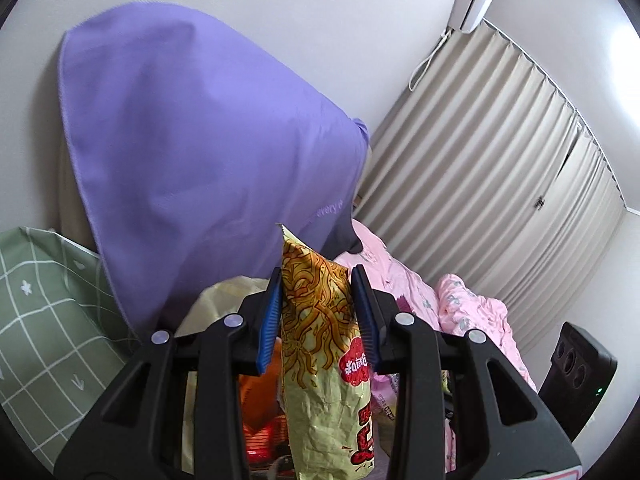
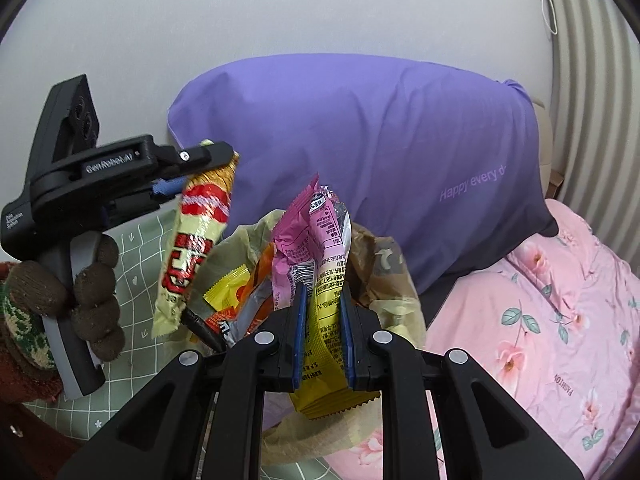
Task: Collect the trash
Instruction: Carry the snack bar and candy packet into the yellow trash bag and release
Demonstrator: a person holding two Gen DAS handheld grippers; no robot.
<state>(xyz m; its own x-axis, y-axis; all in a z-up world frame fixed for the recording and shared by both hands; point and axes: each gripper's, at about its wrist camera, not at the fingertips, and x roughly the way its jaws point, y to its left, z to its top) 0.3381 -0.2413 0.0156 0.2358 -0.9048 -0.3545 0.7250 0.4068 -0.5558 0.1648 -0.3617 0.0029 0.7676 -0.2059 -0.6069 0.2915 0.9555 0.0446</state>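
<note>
My left gripper (image 1: 316, 280) is shut on a pale yellow noodle-snack wrapper (image 1: 320, 340) and holds it upright above a translucent yellowish trash bag (image 1: 216, 300). In the right wrist view the left gripper (image 2: 200, 168) shows at the left with that wrapper (image 2: 196, 248) hanging down beside the bag (image 2: 384, 276). My right gripper (image 2: 323, 292) is shut on a yellow wrapper (image 2: 324, 344) together with a pink wrapper (image 2: 304, 232), over the bag's open mouth. Orange and yellow wrappers (image 2: 232, 292) lie inside the bag.
A large purple pillow (image 2: 360, 152) leans on the white wall behind the bag. A pink floral quilt (image 2: 552, 312) lies to the right, a green checked cloth (image 1: 40, 312) to the left. Pleated curtains (image 1: 500, 160) hang at the right.
</note>
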